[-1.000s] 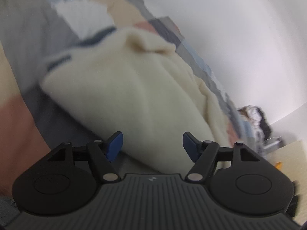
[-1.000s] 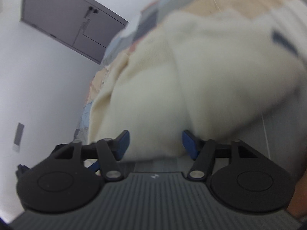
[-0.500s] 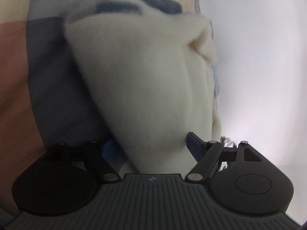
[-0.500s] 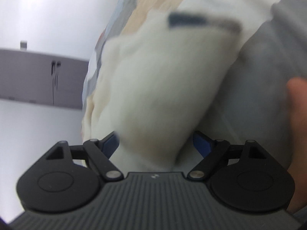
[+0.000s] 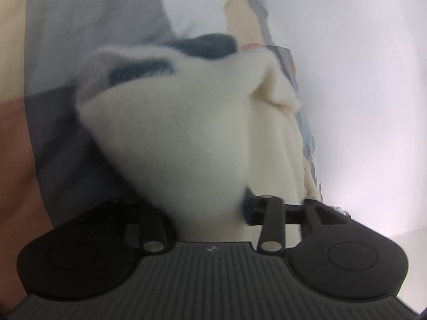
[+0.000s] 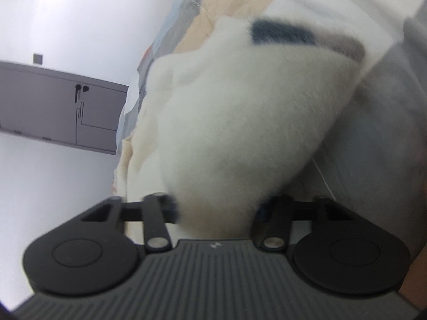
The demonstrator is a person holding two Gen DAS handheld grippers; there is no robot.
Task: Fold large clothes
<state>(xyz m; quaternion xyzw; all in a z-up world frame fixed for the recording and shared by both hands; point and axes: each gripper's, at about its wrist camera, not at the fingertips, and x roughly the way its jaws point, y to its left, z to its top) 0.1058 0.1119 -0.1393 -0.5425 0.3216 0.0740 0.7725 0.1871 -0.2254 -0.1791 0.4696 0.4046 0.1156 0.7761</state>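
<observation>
Sweater (image 5: 186,133) blurred, bunched in left gripper (image 5: 202,208) and right gripper (image 6: 216,210); fingertips hidden.

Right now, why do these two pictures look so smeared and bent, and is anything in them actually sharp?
Left wrist view: the cream garment is motion-smeared and close, while the left gripper body stays crisp; the fisheye bends the patchwork bedding. Right wrist view: the same fuzzy cloth, a soft evenly lit wall without glare, and a curved but fairly legible grey cabinet beyond the right gripper.
</observation>
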